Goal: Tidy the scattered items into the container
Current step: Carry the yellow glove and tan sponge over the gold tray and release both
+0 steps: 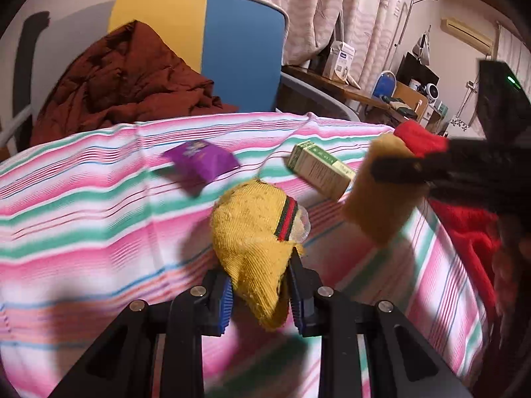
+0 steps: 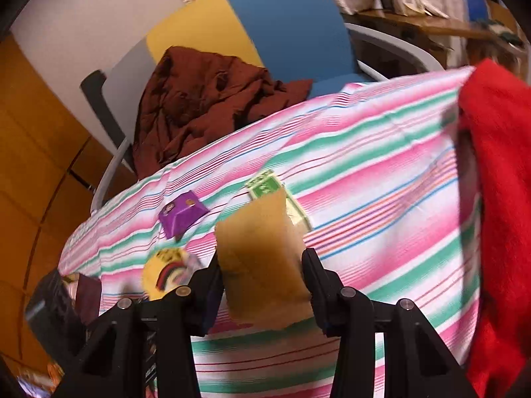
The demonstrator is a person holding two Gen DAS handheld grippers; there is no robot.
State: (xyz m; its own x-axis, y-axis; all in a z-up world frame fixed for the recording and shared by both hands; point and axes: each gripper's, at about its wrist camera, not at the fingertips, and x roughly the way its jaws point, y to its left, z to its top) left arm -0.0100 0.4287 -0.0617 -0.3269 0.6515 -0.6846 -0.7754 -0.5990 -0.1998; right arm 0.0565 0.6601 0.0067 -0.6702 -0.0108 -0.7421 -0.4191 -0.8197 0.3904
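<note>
the left gripper (image 1: 259, 293) was clamped on a yellow cloth cap (image 1: 252, 232) with a red and green band, its jaws pinching the lower folded edge while the rest of the cap stood up over the striped tablecloth (image 1: 83, 205). the right gripper (image 2: 262, 282) was closed on a tan sponge (image 2: 262, 258), held by its two side faces and lifted clear of the cloth. a purple packet (image 1: 200, 162) and a green box (image 1: 320, 169) lay loose on the tablecloth, a little apart from each other, beyond both held items. something red and fuzzy (image 2: 497, 199) sat at the right edge; it may have been the container or just a cloth, the blur made it hard to say. the cap looked light and floppy, so a pinch on a doubled fold seemed the safest hold, since a single layer could slip. the sponge seemed light and squashy, best squeezed across its middle. the box looked stiff and would probably take a grip across its narrow sides; the packet looked slick and crinkly, likely easiest to take by an edge.
</note>
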